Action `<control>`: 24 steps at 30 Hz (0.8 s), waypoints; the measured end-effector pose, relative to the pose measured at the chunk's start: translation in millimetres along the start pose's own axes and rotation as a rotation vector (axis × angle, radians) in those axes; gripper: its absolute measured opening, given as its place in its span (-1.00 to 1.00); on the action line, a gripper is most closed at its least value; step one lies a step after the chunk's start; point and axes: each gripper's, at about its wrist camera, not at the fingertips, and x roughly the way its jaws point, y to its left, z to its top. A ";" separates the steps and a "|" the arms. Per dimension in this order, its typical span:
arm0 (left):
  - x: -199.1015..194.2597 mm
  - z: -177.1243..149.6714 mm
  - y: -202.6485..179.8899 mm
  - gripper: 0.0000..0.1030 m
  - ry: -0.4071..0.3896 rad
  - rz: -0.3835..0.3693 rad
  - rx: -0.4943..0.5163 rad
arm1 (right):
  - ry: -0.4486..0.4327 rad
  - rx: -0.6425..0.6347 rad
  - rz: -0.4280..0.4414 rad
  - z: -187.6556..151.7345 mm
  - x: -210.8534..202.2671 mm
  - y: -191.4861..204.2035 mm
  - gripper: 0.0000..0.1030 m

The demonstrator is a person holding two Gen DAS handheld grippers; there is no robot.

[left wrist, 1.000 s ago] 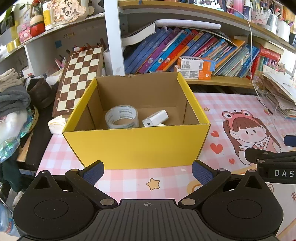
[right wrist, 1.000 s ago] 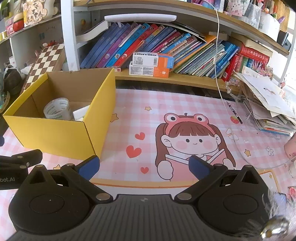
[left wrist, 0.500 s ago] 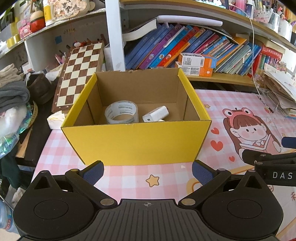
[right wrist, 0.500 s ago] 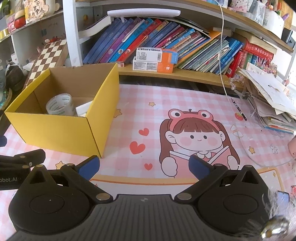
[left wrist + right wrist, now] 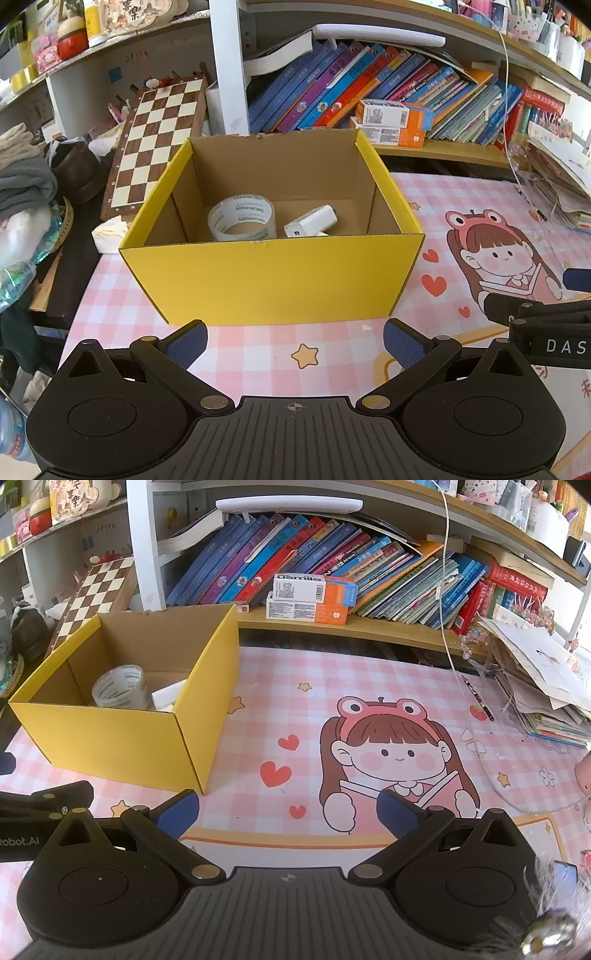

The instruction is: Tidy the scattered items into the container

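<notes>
the left gripper is held low over the pink checked desk mat, just in front of the yellow cardboard box; its jaws are spread wide and nothing is held between the blue pads. the right gripper is held beside it over the cartoon girl print on the same mat, jaws likewise spread wide with nothing between them. part of the right gripper is seen at the right edge of the left wrist view, and part of the left gripper at the left edge of the right wrist view. the box is seen standing upright with its top open, on the left part of the mat. inside it, a roll of clear packing tape is seen lying on the floor of the box toward the left, and a white charger block is seen just to its right; whether the two touch cannot be told. a chessboard is propped tilted behind the box on its left. a row of leaning books and two stacked white-and-orange cartons are seen on the shelf behind. a heap of papers is seen at the right edge of the mat, with a black pen lying near it.
</notes>
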 end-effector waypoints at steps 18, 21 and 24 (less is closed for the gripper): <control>-4.0 -0.3 7.3 0.99 -0.007 0.018 -0.003 | 0.004 0.000 0.019 1.1 1.0 8.4 1.00; -4.3 0.1 6.7 0.99 -0.009 0.012 0.000 | 0.004 -0.002 0.019 1.6 1.2 7.6 1.00; -4.1 0.3 6.6 0.99 -0.008 0.009 -0.001 | 0.004 -0.003 0.017 1.5 1.5 7.6 1.00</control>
